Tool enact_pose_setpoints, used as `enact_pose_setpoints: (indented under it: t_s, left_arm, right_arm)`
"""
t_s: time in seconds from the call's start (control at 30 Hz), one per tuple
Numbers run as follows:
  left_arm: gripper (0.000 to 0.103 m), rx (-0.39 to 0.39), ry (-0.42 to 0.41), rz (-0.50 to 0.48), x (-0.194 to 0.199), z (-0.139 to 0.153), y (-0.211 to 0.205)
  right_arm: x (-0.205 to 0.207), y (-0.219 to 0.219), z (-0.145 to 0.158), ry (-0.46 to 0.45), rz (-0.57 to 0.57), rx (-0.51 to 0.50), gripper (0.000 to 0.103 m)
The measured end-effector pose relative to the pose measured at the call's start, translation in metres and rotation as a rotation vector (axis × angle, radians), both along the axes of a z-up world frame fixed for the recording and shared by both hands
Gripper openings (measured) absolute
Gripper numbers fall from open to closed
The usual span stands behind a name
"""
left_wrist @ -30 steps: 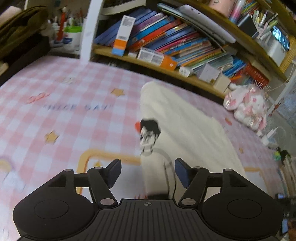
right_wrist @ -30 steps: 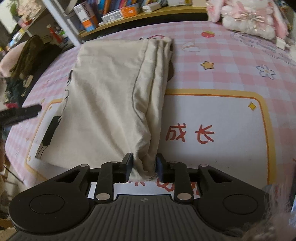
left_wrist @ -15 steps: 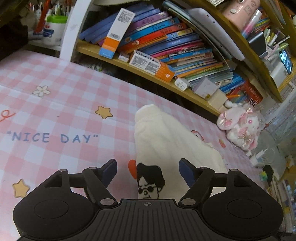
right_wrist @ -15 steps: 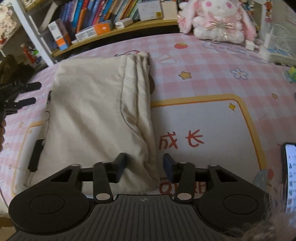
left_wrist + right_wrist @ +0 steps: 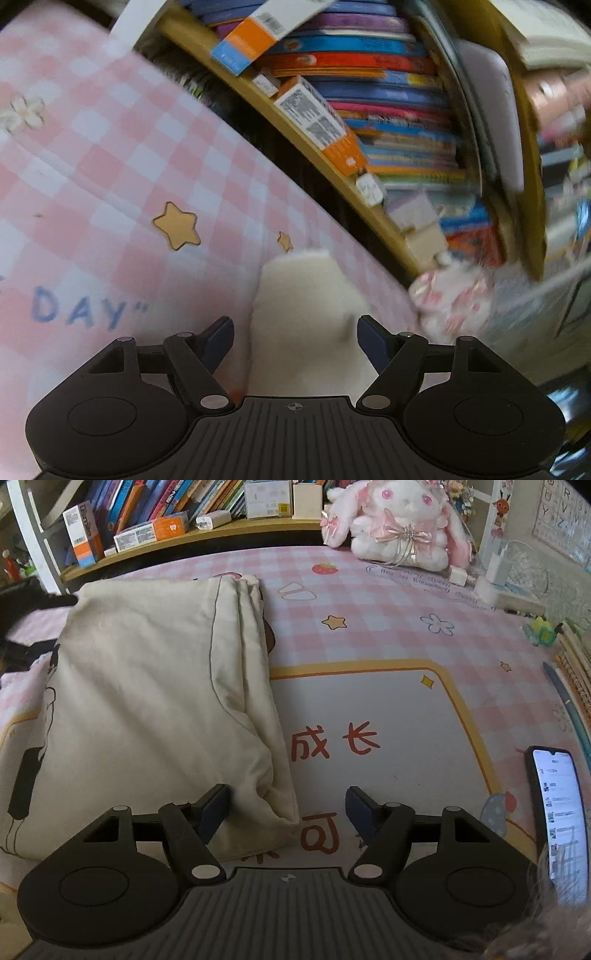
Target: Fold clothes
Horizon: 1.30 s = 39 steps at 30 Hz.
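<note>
I see one cream garment [image 5: 147, 701] lying folded on the pink checked mat [image 5: 369, 602], and both my claws are released. My right gripper [image 5: 288, 805] straddles its near corner, gripping nothing; my left gripper [image 5: 295, 336] hovers spread over its far end [image 5: 306, 295]. One plush rabbit [image 5: 399, 520], one phone [image 5: 561, 812].

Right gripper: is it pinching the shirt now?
No. The right gripper is wide open, and the cream shirt lies loose between its fingers.
</note>
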<state>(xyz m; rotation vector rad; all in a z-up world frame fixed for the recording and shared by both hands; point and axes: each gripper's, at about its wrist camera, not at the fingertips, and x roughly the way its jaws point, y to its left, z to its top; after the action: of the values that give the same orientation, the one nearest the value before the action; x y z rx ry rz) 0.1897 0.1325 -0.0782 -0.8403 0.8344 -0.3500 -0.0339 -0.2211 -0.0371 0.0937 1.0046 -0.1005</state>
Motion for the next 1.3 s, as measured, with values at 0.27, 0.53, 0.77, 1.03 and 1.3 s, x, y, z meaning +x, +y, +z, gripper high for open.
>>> enact_pose_setpoints:
  t_s: [0.27, 0.53, 0.77, 1.03, 1.3]
  left_arm:
    - [0.013, 0.099, -0.186, -0.066, 0.005, 0.020, -0.015]
    - [0.021, 0.284, -0.122, -0.126, 0.027, 0.007, -0.022]
    - [0.066, 0.137, -0.086, -0.104, 0.001, 0.007, -0.002]
    - [0.002, 0.384, -0.186, -0.182, -0.031, 0.017, -0.033]
    - [0.012, 0.518, -0.200, -0.187, -0.022, 0.013, -0.037]
  right_arm:
    - [0.000, 0.002, 0.000, 0.014, -0.039, -0.002, 0.069]
    - [0.001, 0.003, 0.000, 0.023, -0.063, 0.004, 0.072]
    - [0.002, 0.003, 0.000, 0.026, -0.070, 0.004, 0.072]
    - [0.002, 0.003, 0.000, 0.022, -0.080, 0.009, 0.073]
    - [-0.001, 0.003, -0.002, 0.009, -0.084, 0.004, 0.073]
